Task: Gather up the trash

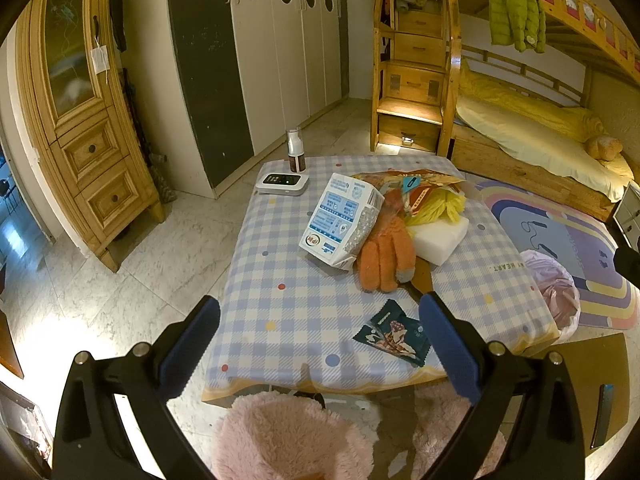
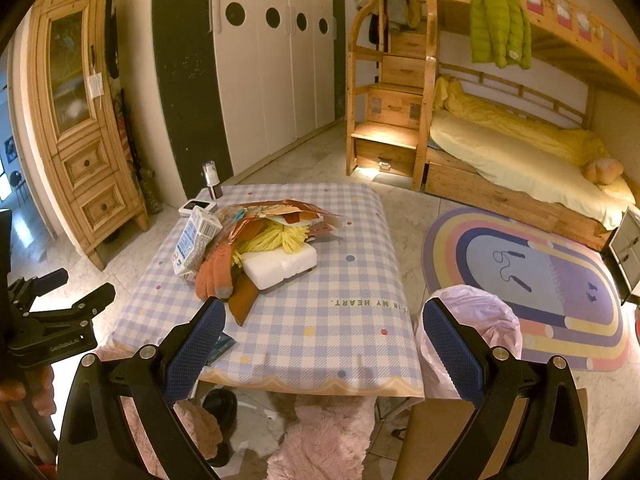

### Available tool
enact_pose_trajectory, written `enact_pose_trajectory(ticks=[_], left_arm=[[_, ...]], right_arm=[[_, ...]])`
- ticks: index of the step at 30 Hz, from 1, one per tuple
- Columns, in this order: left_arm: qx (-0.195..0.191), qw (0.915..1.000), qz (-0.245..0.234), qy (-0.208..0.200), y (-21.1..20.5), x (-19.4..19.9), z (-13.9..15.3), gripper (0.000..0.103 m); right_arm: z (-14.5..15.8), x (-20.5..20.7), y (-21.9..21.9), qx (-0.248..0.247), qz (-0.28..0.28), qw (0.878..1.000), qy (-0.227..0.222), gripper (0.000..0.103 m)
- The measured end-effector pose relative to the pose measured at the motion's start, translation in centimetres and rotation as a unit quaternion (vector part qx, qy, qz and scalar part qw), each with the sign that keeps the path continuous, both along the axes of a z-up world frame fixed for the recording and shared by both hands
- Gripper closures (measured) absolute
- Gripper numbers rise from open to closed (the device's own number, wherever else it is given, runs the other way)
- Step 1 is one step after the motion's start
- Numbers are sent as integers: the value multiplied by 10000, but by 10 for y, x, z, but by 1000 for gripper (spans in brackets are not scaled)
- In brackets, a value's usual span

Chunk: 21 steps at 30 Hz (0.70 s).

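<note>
left gripper: wide, empty.
right gripper: wide, empty.
wrapper: print unreadable.
counter: cloth reads "in my heart", partly cut off.

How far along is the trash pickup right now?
Nothing looks collected yet. Both the left gripper and right gripper are open and empty. The dark snack wrapper, milk carton and wrapper pile still lie on the table. The pink-lined bin waits beside it.
</note>
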State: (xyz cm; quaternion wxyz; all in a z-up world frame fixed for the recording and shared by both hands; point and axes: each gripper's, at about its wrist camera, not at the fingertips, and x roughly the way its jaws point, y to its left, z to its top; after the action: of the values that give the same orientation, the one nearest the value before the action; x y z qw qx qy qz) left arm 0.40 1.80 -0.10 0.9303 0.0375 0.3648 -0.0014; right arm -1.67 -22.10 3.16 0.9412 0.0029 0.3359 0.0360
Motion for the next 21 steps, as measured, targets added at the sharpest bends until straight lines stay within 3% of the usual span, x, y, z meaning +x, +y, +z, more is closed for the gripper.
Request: enact_pose_trajectory(ticks=[13, 21], left_arm=[[11, 10000, 90, -12, 4, -2, -2, 7], [-161, 9997, 191, 35, 34, -3, -19, 7]], right_arm=[[-4, 1, 2, -42, 124, 9999, -29, 5], [-25, 11, 37, -82, 523, 9985, -113, 5]])
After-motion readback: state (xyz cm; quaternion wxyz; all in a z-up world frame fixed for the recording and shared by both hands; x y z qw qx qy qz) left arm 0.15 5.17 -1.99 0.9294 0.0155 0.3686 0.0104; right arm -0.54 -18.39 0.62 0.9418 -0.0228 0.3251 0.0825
